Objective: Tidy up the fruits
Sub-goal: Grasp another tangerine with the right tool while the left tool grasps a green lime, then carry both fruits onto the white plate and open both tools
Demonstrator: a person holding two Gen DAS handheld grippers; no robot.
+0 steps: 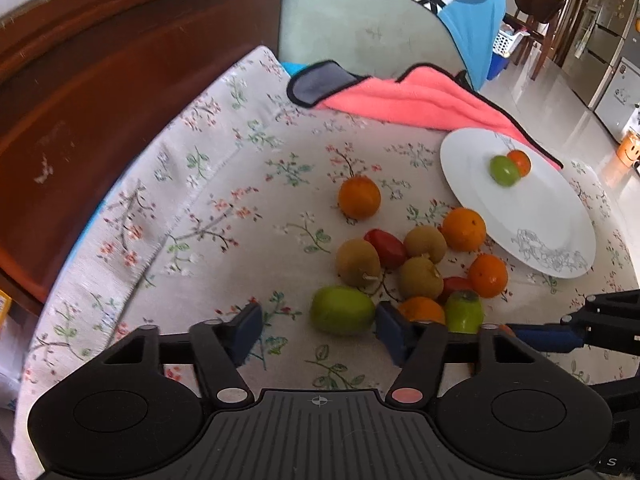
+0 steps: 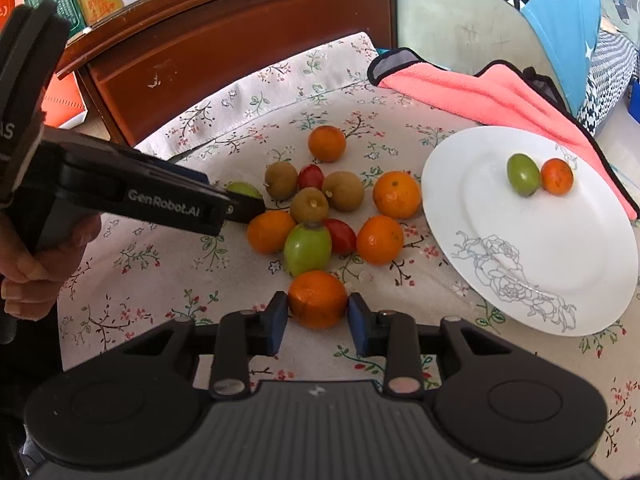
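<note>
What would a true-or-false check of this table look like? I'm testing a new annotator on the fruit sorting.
1. The plate holds two fruits. True.
2. The right gripper has an orange between its fingers. True.
3. The left gripper is clamped on a red fruit. False: its jaws stand open around a green fruit.
4. The pink cloth lies under the fruit pile. False: it lies at the table's far edge, behind the plate.
</note>
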